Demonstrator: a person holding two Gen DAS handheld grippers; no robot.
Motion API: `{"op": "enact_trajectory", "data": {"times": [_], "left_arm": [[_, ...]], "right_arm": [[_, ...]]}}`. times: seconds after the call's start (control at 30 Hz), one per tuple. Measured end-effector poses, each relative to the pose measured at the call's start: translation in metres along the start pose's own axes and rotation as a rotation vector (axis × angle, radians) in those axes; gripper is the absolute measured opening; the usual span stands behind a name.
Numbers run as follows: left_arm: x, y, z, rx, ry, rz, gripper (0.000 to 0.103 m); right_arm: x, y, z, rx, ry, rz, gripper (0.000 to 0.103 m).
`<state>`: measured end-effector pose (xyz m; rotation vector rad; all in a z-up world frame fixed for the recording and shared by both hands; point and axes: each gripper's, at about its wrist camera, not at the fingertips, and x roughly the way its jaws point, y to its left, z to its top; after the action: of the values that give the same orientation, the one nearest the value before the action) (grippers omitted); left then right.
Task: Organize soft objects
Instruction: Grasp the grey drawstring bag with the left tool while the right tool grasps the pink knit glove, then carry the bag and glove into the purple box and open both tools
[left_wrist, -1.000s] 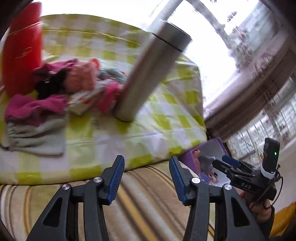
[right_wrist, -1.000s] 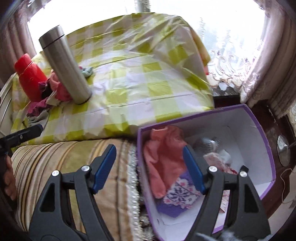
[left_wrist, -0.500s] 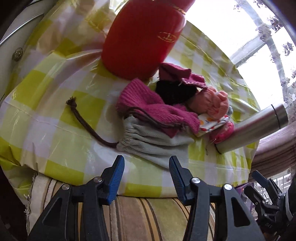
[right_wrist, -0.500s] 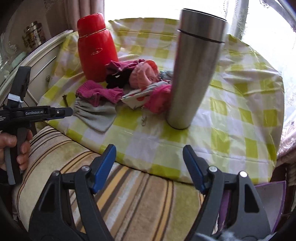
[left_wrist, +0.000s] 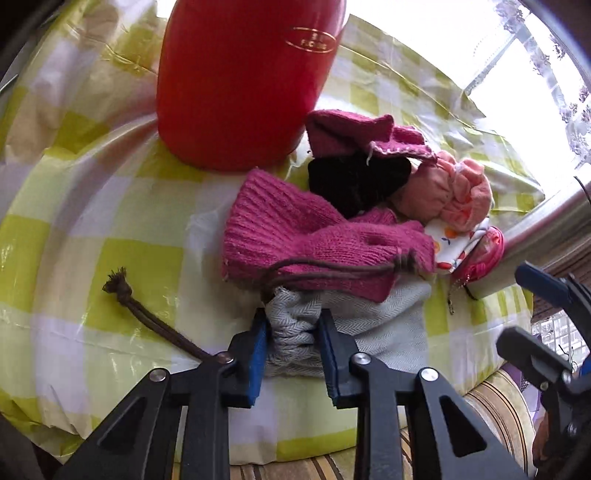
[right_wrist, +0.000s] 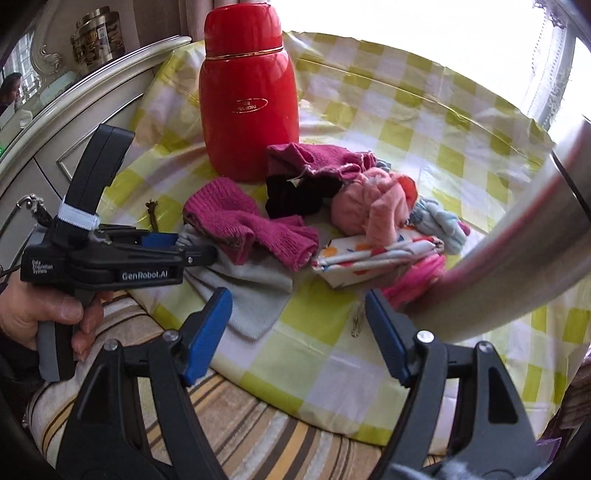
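1. Half a second earlier, hovered apart, short of the pile; now closed in on the bunched neck of the grey herringbone drawstring pouch (left_wrist: 347, 325) with the left gripper (left_wrist: 291, 347), blue pads (left_wrist: 258, 350) pressing the gathered cloth from both sides.
2. Swung round also with the right gripper (right_wrist: 297, 328), from further back to near the pile's front edge.
3. Judged: grasp made on the next soft item, lift not yet begun; likely bound for a container out of view.
4. Left gripper: narrowed to a slim gap filled by fabric, clamped on the pouch. Lay directly ahead of those fingers, draped over the pouch's far part, a magenta knitted glove (left_wrist: 317, 236), likely to slide off or ride along on lifting.
5. Trailed off to the left of that gripper the pouch's brown knotted cord (left_wrist: 147, 314), on the yellow-and-white checked tablecloth (left_wrist: 110, 221).
6. Right gripper: spread wide, holding nothing, touching nothing.
7. Sat beyond the pile a red vacuum flask (right_wrist: 247, 99); stood at the far right a brushed steel thermos (right_wrist: 517, 266), just beside a pink bundle (right_wrist: 376, 206) and a fruit-print cloth (right_wrist: 369, 258).
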<state>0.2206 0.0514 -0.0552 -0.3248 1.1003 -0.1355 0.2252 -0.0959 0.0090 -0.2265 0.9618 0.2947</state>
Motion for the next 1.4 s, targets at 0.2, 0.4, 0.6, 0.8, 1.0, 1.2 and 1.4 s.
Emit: {"op": "enact_trajectory", "data": {"times": [0.2, 0.4, 0.6, 0.8, 1.0, 1.2, 1.4], "left_arm": [[-0.017, 0.005, -0.010, -0.013, -0.043, -0.014, 0.023], [-0.029, 0.015, -0.029, -0.033, -0.005, -0.051, 0.023], [-0.041, 0.017, -0.040, -0.040, -0.013, -0.024, 0.023], [-0.050, 0.021, -0.046, -0.056, -0.045, 0.003, 0.023], [-0.067, 0.023, -0.053, -0.077, -0.093, 0.024, 0.023], [-0.084, 0.015, -0.056, -0.073, -0.144, 0.028, 0.023], [-0.098, -0.008, -0.057, -0.029, -0.197, 0.014, 0.023]], "right_arm": [[0.028, 0.012, 0.028, -0.052, -0.007, 0.008, 0.077], [0.064, 0.032, 0.043, -0.113, 0.047, 0.068, 0.077], [0.106, 0.047, 0.046, -0.146, 0.135, 0.117, 0.077], [0.120, 0.054, 0.039, -0.148, 0.144, 0.116, 0.060], [0.091, 0.042, 0.021, -0.061, 0.092, 0.118, 0.018], [0.032, 0.011, -0.017, 0.072, 0.012, 0.079, 0.017], [-0.026, -0.035, -0.057, 0.208, -0.047, 0.006, 0.017]]}}
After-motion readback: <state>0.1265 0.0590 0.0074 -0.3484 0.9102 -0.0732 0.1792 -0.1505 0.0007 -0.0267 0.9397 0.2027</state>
